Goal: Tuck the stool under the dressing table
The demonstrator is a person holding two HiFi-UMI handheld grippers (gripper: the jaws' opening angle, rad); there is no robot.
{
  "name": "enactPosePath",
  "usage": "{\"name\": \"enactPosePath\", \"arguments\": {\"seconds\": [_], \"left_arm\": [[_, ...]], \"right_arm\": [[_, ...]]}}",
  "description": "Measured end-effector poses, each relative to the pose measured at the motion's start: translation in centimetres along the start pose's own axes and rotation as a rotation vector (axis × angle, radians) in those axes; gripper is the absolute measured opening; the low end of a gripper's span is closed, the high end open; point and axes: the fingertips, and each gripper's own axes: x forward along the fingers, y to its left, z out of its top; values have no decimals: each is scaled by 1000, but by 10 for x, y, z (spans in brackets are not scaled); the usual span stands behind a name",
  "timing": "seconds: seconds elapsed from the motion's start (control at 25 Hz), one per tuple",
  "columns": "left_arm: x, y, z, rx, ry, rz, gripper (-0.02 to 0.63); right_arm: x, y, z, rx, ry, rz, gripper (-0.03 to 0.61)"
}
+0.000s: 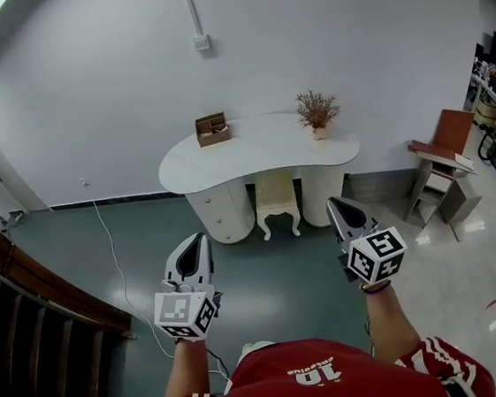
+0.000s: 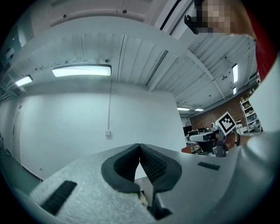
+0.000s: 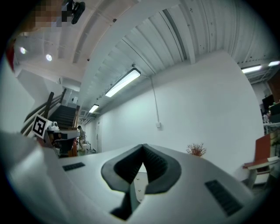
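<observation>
A white kidney-shaped dressing table [image 1: 226, 162] stands against the far wall. The cream stool [image 1: 276, 201] sits in the gap between the table's two pedestals, its legs showing at the front. My left gripper [image 1: 200, 239] hangs in the air well short of the table, shut with nothing between its tips [image 2: 139, 146]. My right gripper [image 1: 334, 203] is also shut and empty, its tips [image 3: 143, 147] touching, held to the right of the stool and apart from it. In both gripper views the jaws point at the white wall.
A wooden box [image 1: 212, 129] and a potted dried plant [image 1: 317, 111] stand on the tabletop. A brown chair [image 1: 443, 153] is at the right, a dark stair rail [image 1: 38, 306] at the left. A white cable [image 1: 112, 253] runs across the green floor.
</observation>
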Motion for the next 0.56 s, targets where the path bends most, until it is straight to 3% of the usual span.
{"name": "enactPosePath", "arguments": {"seconds": [0.56], "left_arm": [[-7, 9, 11, 3, -11, 11, -14]], "right_arm": [[8, 12, 7, -9, 1, 18, -3]]}}
